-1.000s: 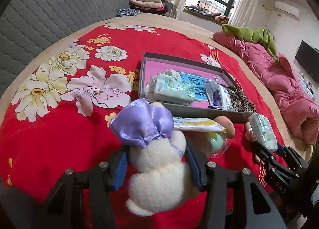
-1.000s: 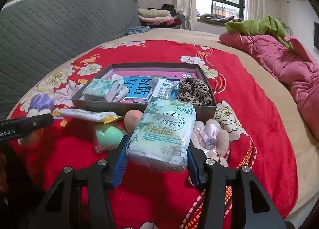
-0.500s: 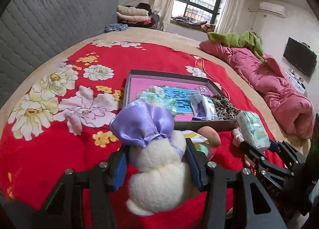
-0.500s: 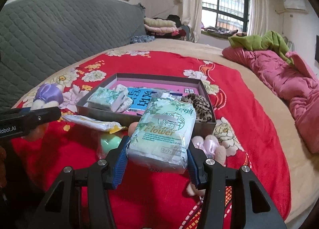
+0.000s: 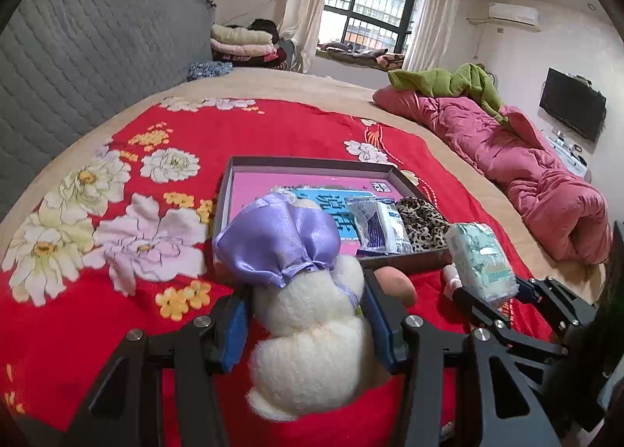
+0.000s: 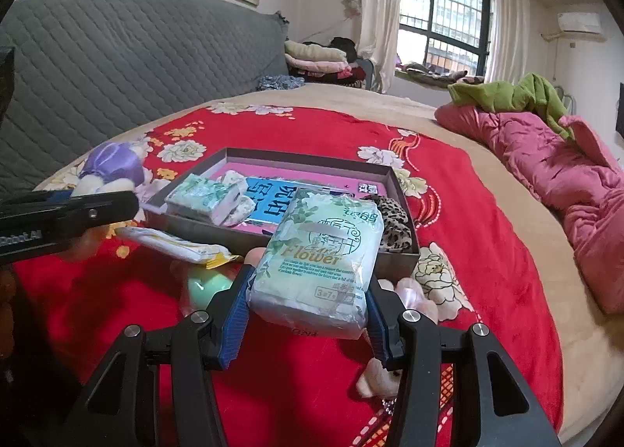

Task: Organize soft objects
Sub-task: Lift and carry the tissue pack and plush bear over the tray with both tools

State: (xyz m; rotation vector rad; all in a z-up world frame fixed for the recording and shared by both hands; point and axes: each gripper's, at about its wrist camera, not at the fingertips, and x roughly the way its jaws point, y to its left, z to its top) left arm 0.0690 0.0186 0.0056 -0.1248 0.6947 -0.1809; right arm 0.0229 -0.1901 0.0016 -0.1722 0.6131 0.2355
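Observation:
My left gripper (image 5: 306,314) is shut on a white plush toy with a purple satin bow (image 5: 308,310), lifted above the red floral blanket. My right gripper (image 6: 308,310) is shut on a green-and-white "Flower" tissue pack (image 6: 323,252); that pack (image 5: 481,260) also shows at the right of the left wrist view. Ahead lies a shallow grey box with a pink floor (image 5: 304,164), (image 6: 312,158). It holds tissue packs (image 6: 204,199), a blue card, a clear packet (image 5: 380,223) and a leopard-print cloth (image 5: 423,221).
On the blanket before the box lie a yellow-edged packet (image 6: 175,246), a green egg-shaped item (image 6: 204,285), a peach one (image 5: 394,283) and a pink plush (image 6: 413,297). A pink quilt (image 5: 526,158) with green cloth lies at right; a grey headboard (image 5: 78,53) at left.
The left gripper has moved and risen a little with the plush, so the box now sits more centred and partly behind the bow. The right gripper holds still with its pack.

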